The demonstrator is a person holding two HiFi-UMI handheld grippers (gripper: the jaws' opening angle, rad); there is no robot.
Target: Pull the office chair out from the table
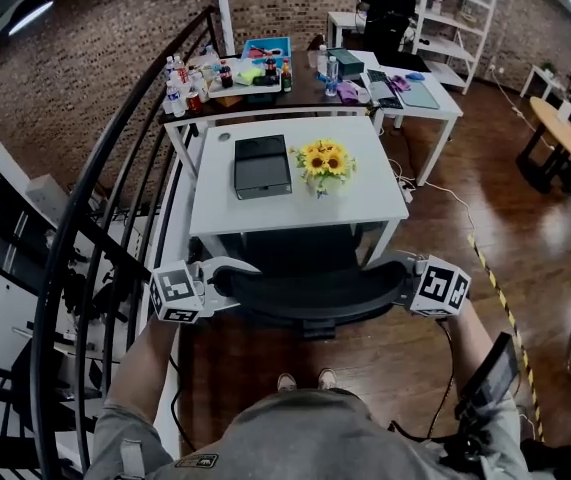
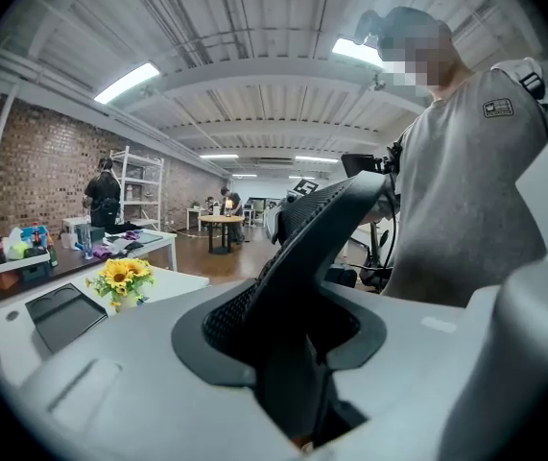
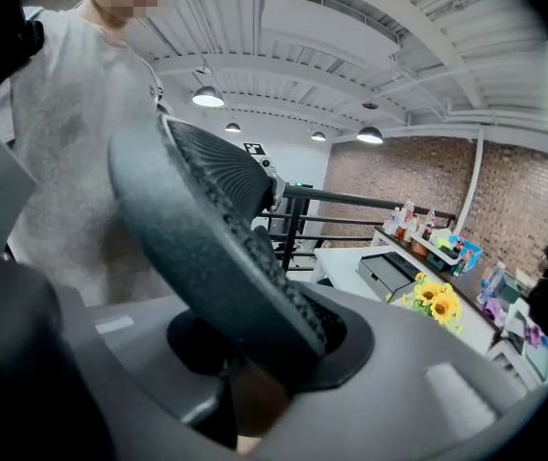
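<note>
Head view, left claw [image 1: 227, 280] and right claw [image 1: 399, 278] each pinching office chair [image 1: 310, 294], white table [image 1: 360, 208] just beyond.

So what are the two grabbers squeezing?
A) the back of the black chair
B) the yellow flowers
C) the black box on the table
A: the left gripper and the right gripper each clamp one side edge of the black chair back.

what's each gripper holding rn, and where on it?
Both hold the office chair's backrest. The left gripper is clamped on its left side edge and the right gripper on its right side edge.
</note>
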